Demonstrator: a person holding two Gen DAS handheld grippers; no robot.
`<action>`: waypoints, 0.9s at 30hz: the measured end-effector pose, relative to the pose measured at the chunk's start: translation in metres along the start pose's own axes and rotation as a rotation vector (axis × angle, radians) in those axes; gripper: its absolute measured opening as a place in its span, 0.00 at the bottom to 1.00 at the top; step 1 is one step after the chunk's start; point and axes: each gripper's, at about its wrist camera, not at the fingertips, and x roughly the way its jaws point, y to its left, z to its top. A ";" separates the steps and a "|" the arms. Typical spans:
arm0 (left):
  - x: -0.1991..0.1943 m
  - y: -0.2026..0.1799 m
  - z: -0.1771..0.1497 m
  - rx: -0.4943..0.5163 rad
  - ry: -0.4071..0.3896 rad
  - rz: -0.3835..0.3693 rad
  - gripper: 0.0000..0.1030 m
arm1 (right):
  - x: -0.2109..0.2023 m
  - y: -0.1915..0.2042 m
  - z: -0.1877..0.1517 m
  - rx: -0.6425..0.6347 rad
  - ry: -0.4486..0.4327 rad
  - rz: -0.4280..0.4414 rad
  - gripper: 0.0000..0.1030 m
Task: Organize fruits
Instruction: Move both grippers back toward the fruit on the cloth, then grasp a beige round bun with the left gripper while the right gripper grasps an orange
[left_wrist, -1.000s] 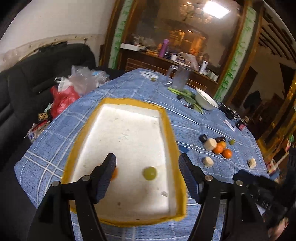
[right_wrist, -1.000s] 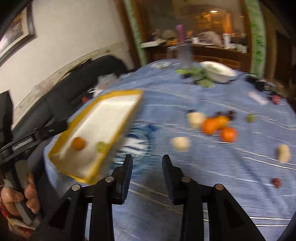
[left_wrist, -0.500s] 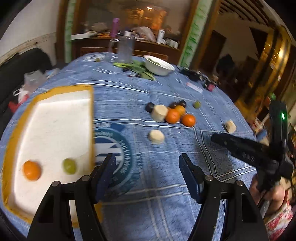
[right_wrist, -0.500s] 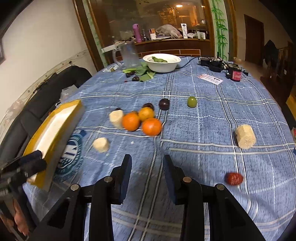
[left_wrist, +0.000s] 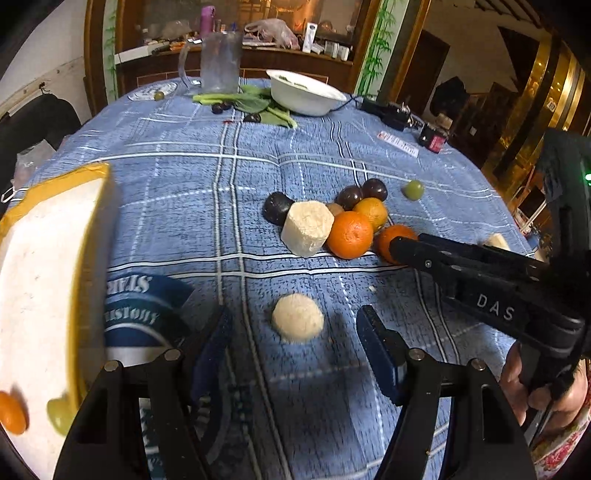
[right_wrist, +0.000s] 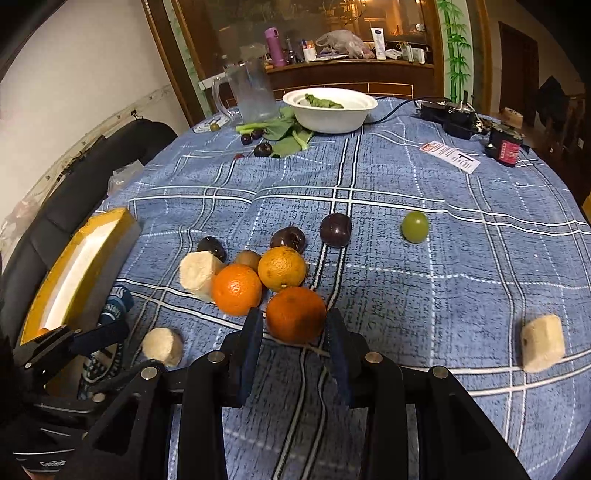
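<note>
My right gripper is open, its jaws on either side of the nearest orange on the blue cloth; I cannot tell if they touch it. Two more oranges and dark plums lie just beyond it. My left gripper is open, with a pale banana piece between its fingertips on the cloth. The yellow-rimmed foam tray at the left holds a small orange and a green grape. The right gripper also shows in the left wrist view, at an orange.
A green grape lies to the right, a banana piece at the far right, another beside the oranges. A white bowl, leafy greens, a glass mug and black devices stand at the far side.
Both grippers have moved forward and down toward the table. The right one now straddles the nearest orange. The left one has swung right from the tray to the banana piece.
</note>
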 end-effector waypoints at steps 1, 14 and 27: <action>0.005 -0.001 0.000 0.005 0.008 0.001 0.65 | 0.002 0.000 0.000 -0.006 -0.003 -0.013 0.36; 0.001 -0.007 -0.006 0.051 -0.028 0.046 0.28 | 0.015 0.006 0.001 -0.030 0.008 0.002 0.37; -0.099 0.052 -0.021 -0.107 -0.188 0.053 0.28 | -0.048 0.046 -0.003 -0.052 -0.072 0.087 0.37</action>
